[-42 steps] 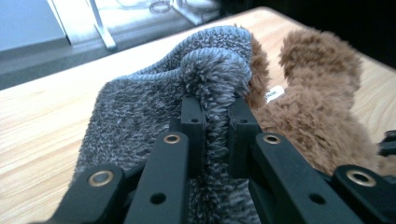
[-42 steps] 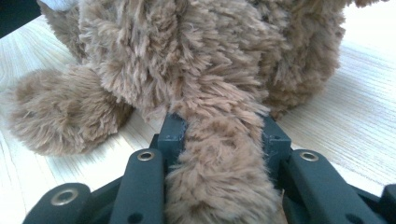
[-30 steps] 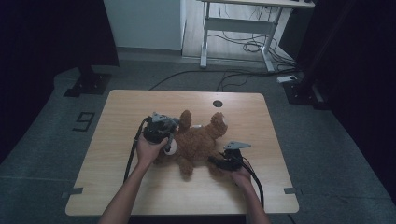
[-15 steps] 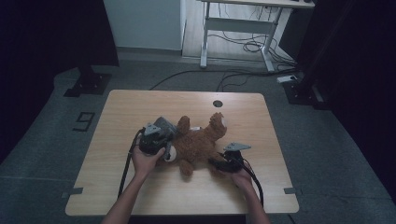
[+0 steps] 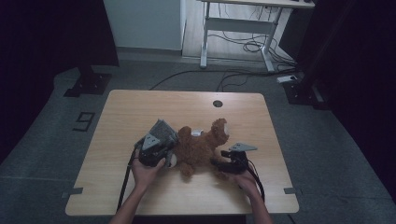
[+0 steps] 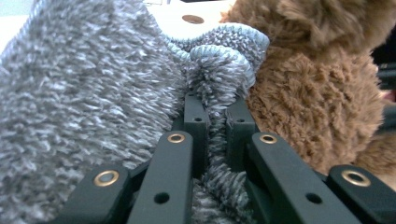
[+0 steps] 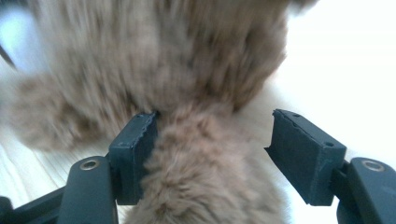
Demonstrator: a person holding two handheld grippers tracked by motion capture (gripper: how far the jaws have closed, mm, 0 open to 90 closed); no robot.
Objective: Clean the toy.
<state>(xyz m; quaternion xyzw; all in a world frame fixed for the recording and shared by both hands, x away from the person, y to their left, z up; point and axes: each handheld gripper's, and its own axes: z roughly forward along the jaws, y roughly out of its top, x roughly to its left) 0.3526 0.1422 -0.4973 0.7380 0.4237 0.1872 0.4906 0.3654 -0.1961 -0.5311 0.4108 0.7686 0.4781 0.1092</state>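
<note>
A brown plush bear (image 5: 201, 147) lies on the wooden table (image 5: 140, 107), head toward my left hand. A grey knitted cap (image 5: 162, 132) covers its head. My left gripper (image 5: 156, 151) is shut on a fold of the grey knitted cap (image 6: 215, 84), with brown fur (image 6: 317, 93) just to the right. My right gripper (image 5: 219, 163) is open at the bear's lower leg. In the right gripper view a furry limb (image 7: 196, 158) runs between the spread jaws of my right gripper (image 7: 215, 154); the left pad (image 7: 135, 144) touches it and the right one stands apart.
A small dark round hole (image 5: 217, 103) sits near the table's far edge. A white desk frame (image 5: 233, 28) with cables stands on the floor behind. Dark stands (image 5: 88, 81) flank the table on both sides.
Both hands and the bear have shifted a little toward the table's near edge. The grey cap sits further over the bear's head than a second ago.
</note>
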